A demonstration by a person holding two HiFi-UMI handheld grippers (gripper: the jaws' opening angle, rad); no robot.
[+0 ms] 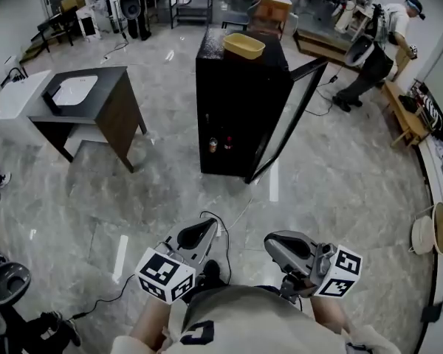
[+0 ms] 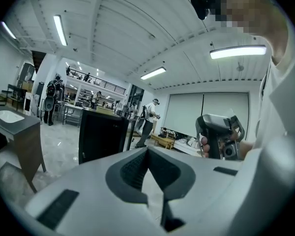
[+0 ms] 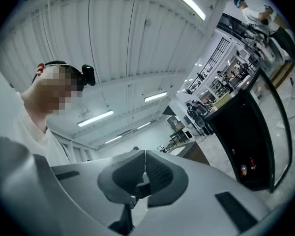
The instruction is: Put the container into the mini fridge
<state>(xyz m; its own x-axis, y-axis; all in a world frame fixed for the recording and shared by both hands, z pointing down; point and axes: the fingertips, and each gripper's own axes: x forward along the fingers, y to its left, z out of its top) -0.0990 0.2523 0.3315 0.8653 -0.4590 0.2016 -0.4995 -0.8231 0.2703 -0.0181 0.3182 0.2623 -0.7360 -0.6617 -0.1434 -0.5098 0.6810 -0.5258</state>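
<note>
1. Standing far left: a dark-topped sink stand (image 1: 96,98) with a white basin set in, on a glossy grey marble-pattern floor (image 1: 332,175).
2. Left tool (image 1: 209,223): smooth grey shell, ribbed black pads. Jaws pressed together at the tips, nothing held.
3. Mini fridge (image 1: 232,109): boxy, matte black, well ahead of both tools.
4. Container (image 1: 244,46): shallow yellow oval bowl, resting on the fridge's top.
5. Fridge door (image 1: 288,120): glass pane in a dark frame, swung open to the right.
6. Right tool (image 1: 271,243): same build. Jaws closed pad to pad, empty.
</note>
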